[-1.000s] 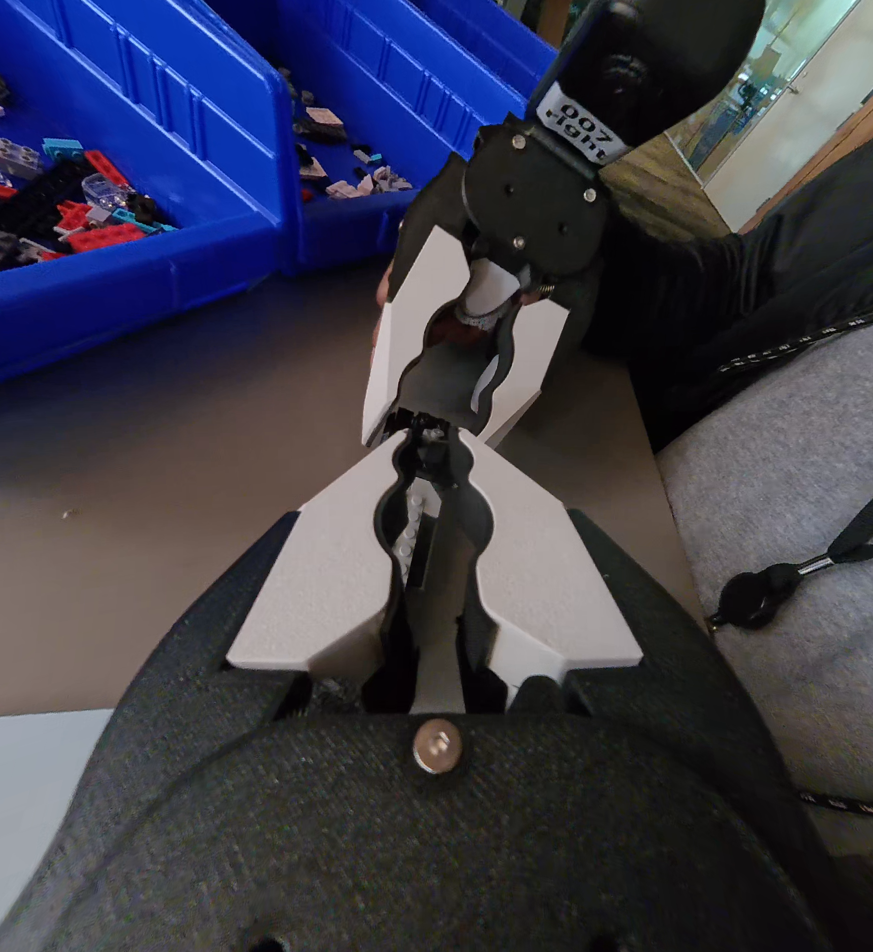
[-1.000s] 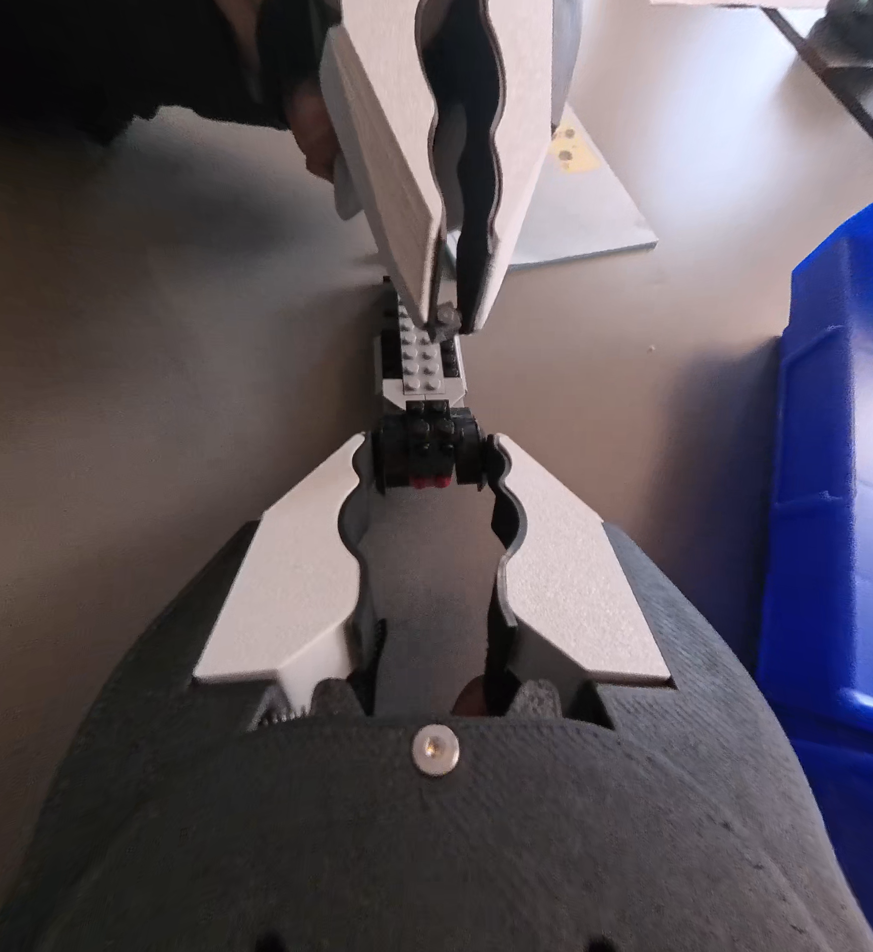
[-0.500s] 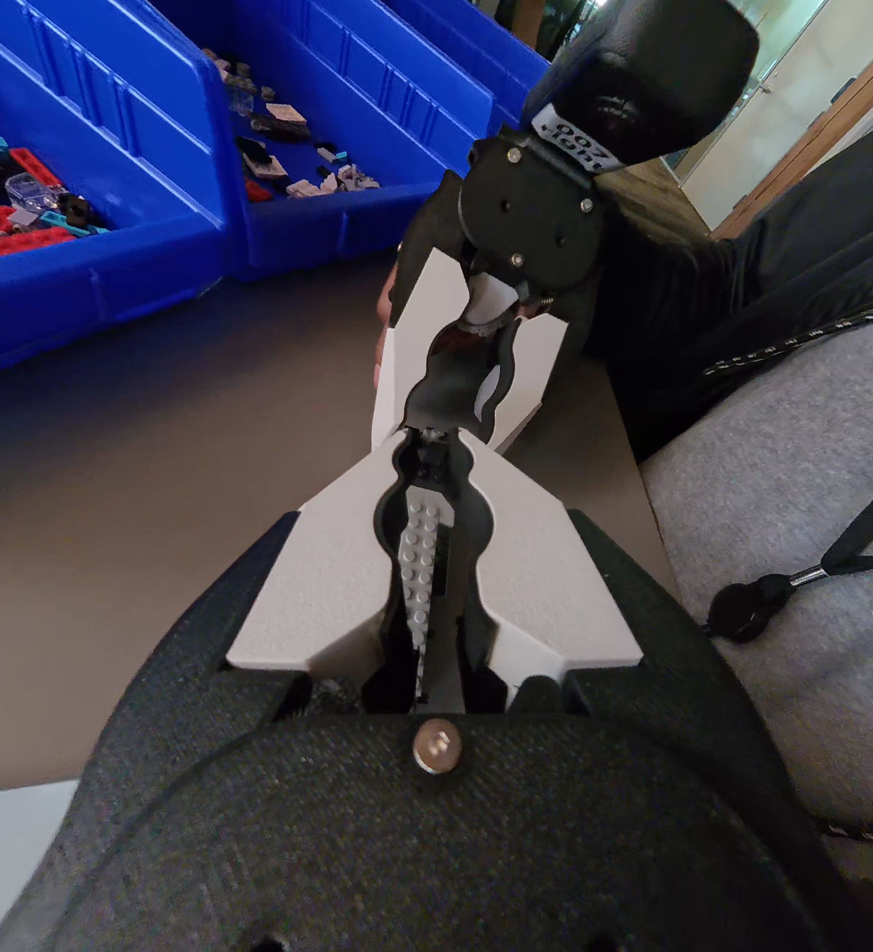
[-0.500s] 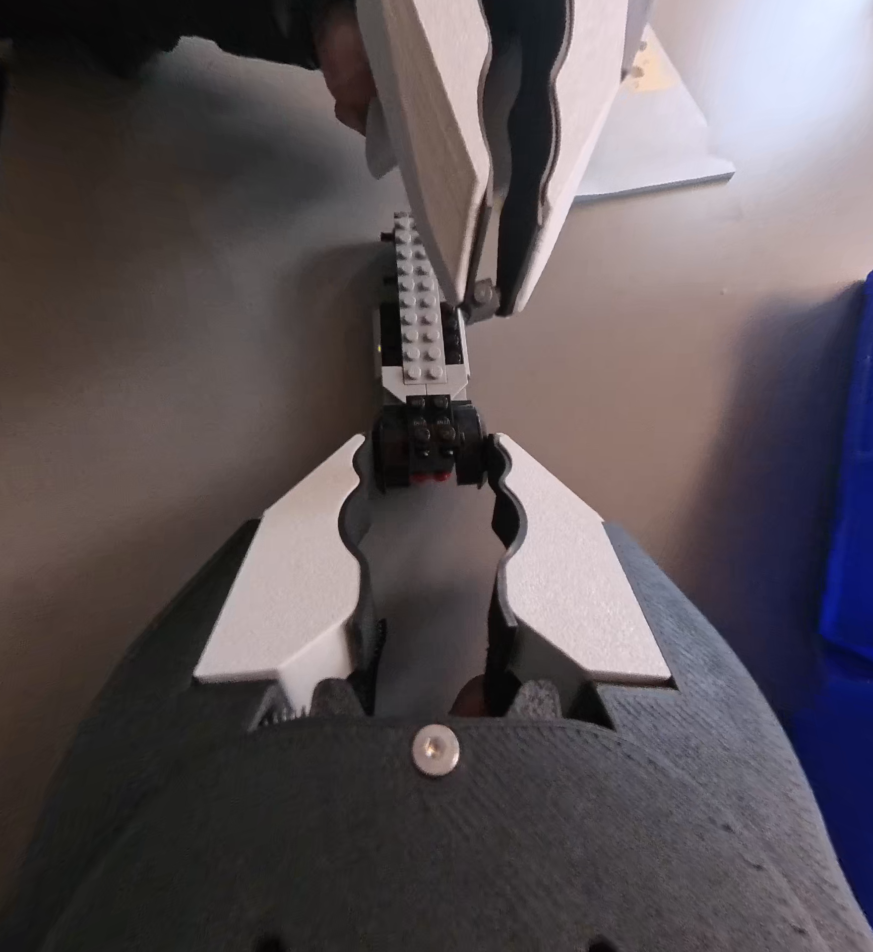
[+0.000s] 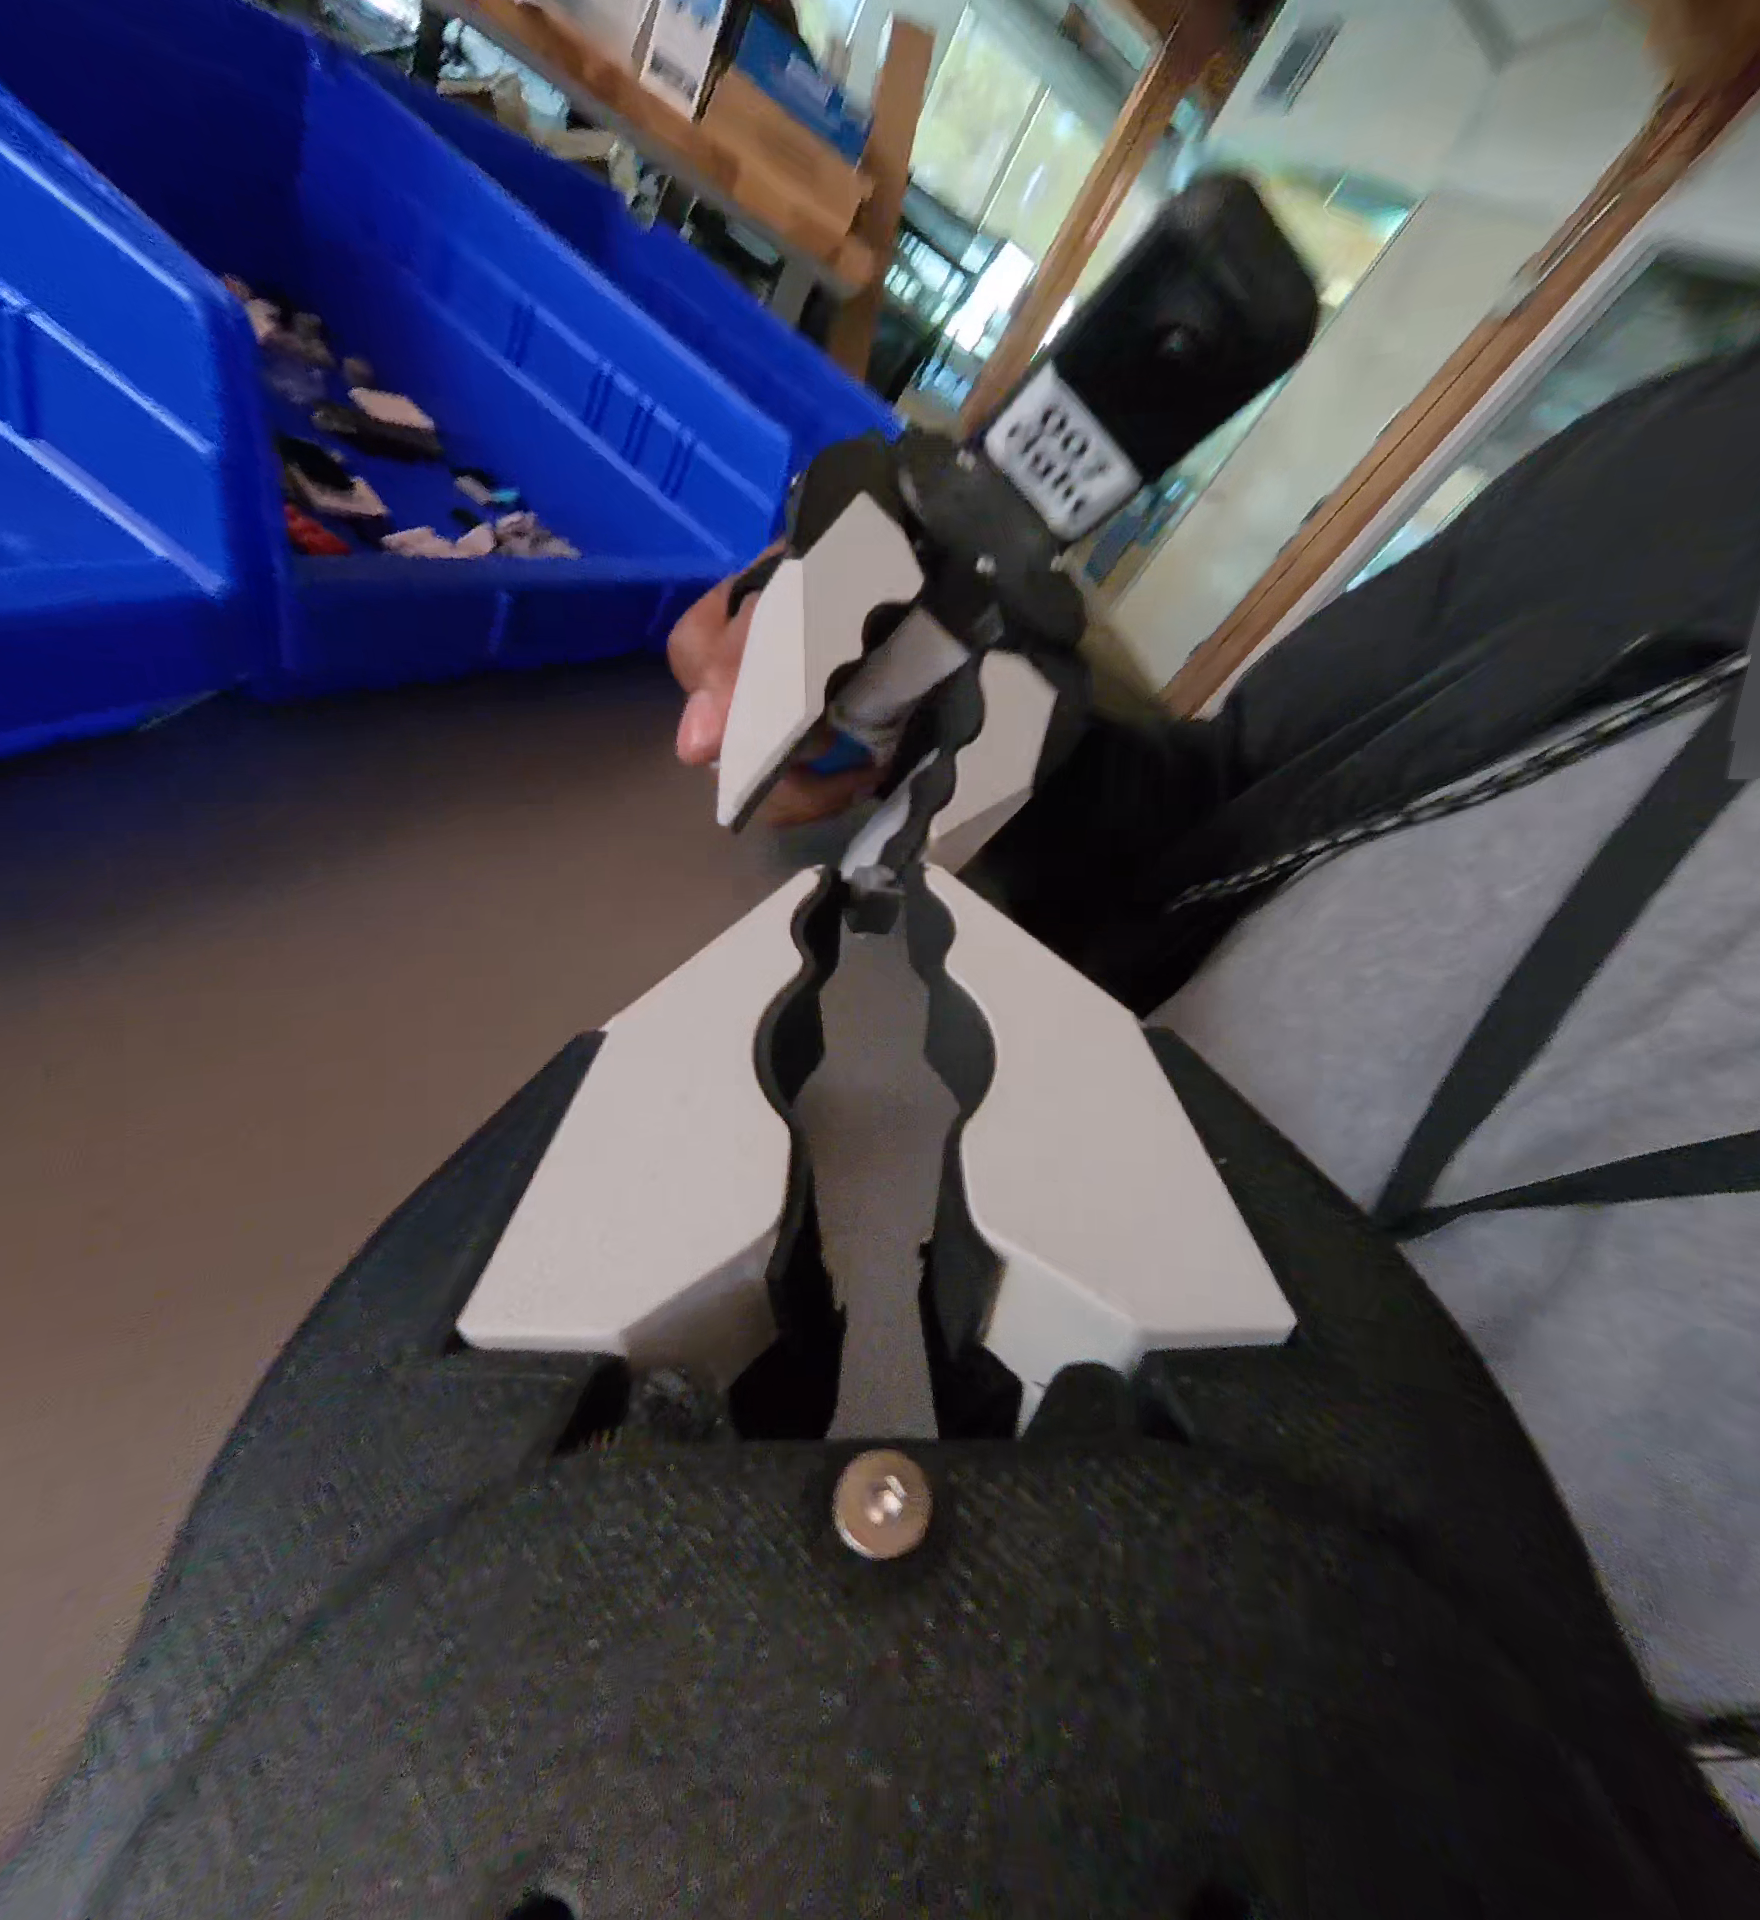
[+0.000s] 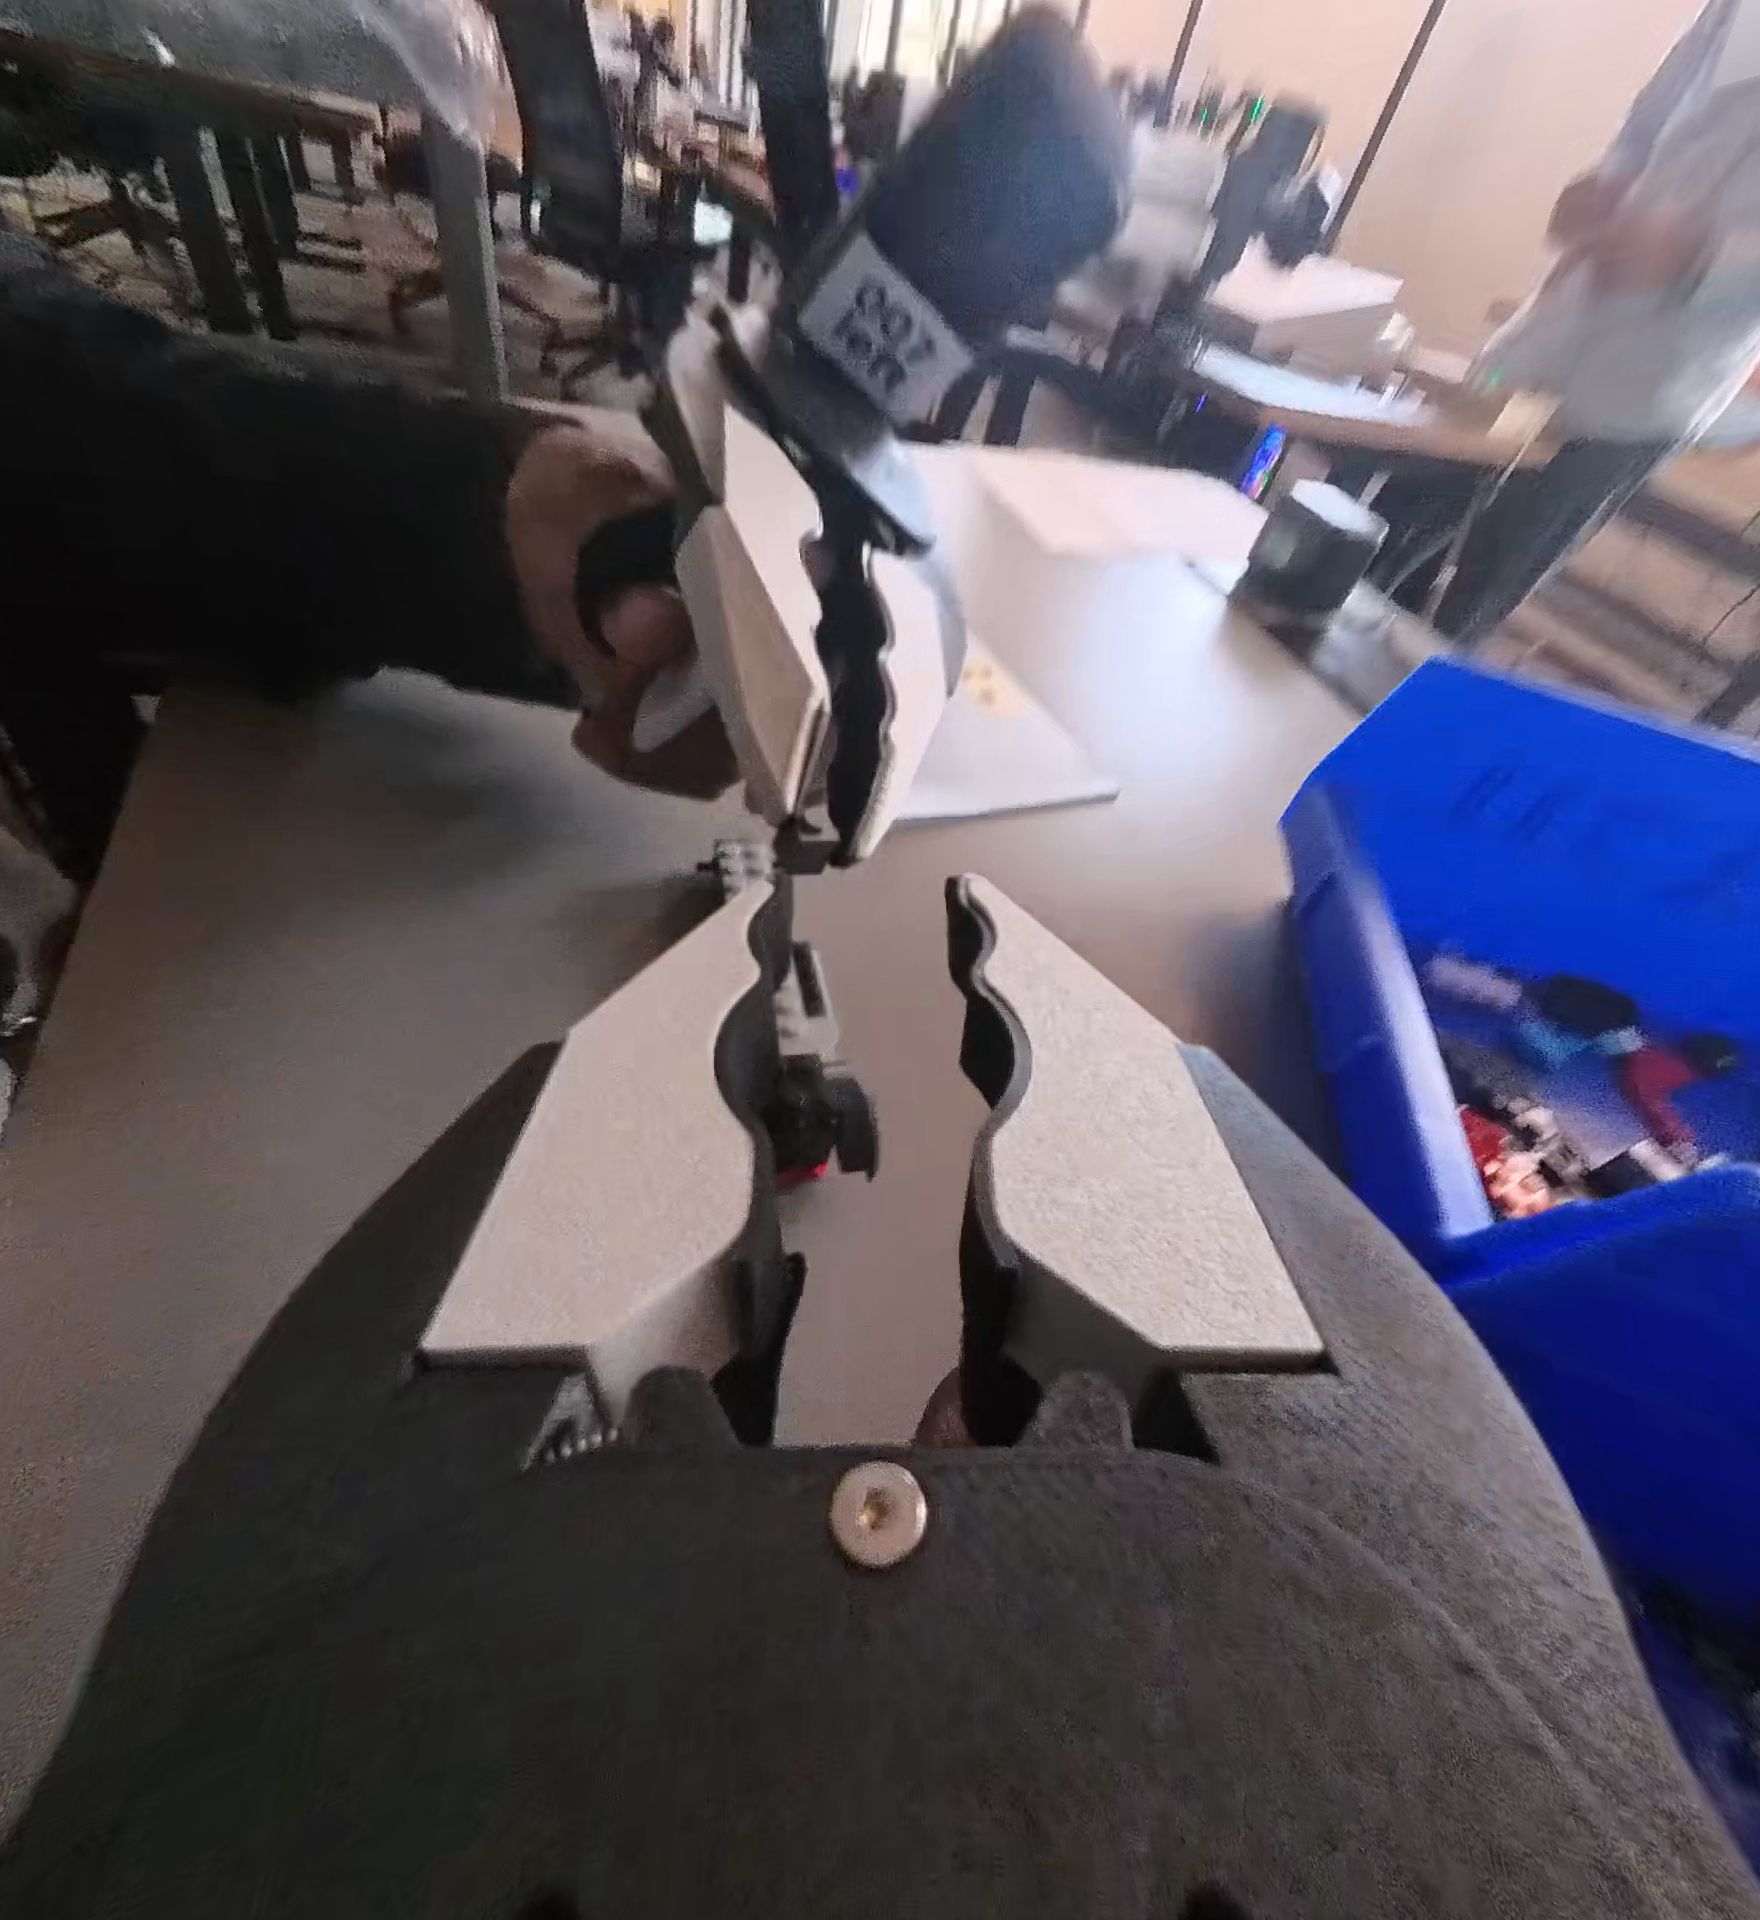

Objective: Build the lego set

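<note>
The lego build [image 6: 814, 1091], a long grey and black piece with a red end, shows edge-on between my right gripper's [image 6: 865, 888] fingers. It lies against the left finger, with a gap to the right one; the jaws stand apart. My left gripper [image 6: 819, 847] comes in from above, shut on a small grey piece [image 6: 803, 857] at the build's far end. In the left wrist view my left gripper [image 5: 871, 883] pinches that piece [image 5: 871, 914] at its tips. Just beyond, the right gripper [image 5: 876, 847] shows with the build's pale edge [image 5: 891, 826] between its fingers.
Blue bins [image 5: 502, 623] with loose bricks [image 5: 388, 499] stand at the far left of the brown table [image 5: 232, 987]; one bin [image 6: 1375, 1039] is close on my right. A white booklet [image 6: 1011, 748] and a black cylinder [image 6: 1312, 551] lie farther back. The person's grey lap [image 5: 1478, 1039] borders the table edge. My left and right fingertips are right by each other.
Both views have swung upward with blur. The build has turned edge-on and sits deeper between the right fingers. The left gripper has drawn back; the build no longer lies between its fingers.
</note>
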Demonstrator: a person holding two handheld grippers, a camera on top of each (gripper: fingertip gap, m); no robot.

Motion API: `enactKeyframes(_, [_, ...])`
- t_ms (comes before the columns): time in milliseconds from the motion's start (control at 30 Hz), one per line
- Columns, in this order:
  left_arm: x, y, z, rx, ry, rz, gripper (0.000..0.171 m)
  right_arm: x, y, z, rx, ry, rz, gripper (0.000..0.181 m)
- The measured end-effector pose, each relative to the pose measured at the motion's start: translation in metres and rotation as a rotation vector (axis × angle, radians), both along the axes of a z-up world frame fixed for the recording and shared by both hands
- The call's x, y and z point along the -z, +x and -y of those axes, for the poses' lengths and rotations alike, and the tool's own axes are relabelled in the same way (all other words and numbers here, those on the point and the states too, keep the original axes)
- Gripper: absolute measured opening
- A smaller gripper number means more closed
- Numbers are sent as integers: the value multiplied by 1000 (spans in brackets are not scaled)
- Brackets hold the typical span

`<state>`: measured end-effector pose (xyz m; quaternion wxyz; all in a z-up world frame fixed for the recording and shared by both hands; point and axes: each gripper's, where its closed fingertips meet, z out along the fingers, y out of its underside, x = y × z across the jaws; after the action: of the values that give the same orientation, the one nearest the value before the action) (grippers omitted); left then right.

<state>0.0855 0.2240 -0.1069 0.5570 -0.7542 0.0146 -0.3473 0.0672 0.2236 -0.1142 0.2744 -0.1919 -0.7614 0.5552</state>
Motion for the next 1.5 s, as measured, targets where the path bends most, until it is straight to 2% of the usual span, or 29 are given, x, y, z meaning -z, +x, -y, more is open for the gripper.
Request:
enactKeyframes(200, [-24,-1,5,33,58,313,11,-24,9,3,-91,-23,-168,26])
enactKeyframes(300, [-26,-3,7,52,51,395,10,-26,11,8,-148,29,-204,24])
enactKeyframes(600, [-21,-4,5,63,8,430,10,-26,10,15,-204,125,-271,19])
enactKeyframes(1000, [-17,-4,1,65,-22,439,12,-22,7,13,-171,120,-293,15])
enactKeyframes(1100, [-9,-11,6,21,-62,345,25,-20,6,11,-152,121,-298,15])
enactKeyframes(1233, [26,-25,25,-66,-205,33,39,-14,7,3,-123,120,-281,15])
enactKeyframes(1400, [66,-32,41,-76,-342,-407,42,-7,7,-4,-96,104,-251,15])
enactKeyframes(1500, [76,-26,41,-33,-358,-516,42,-4,6,-5,-86,112,-245,15])
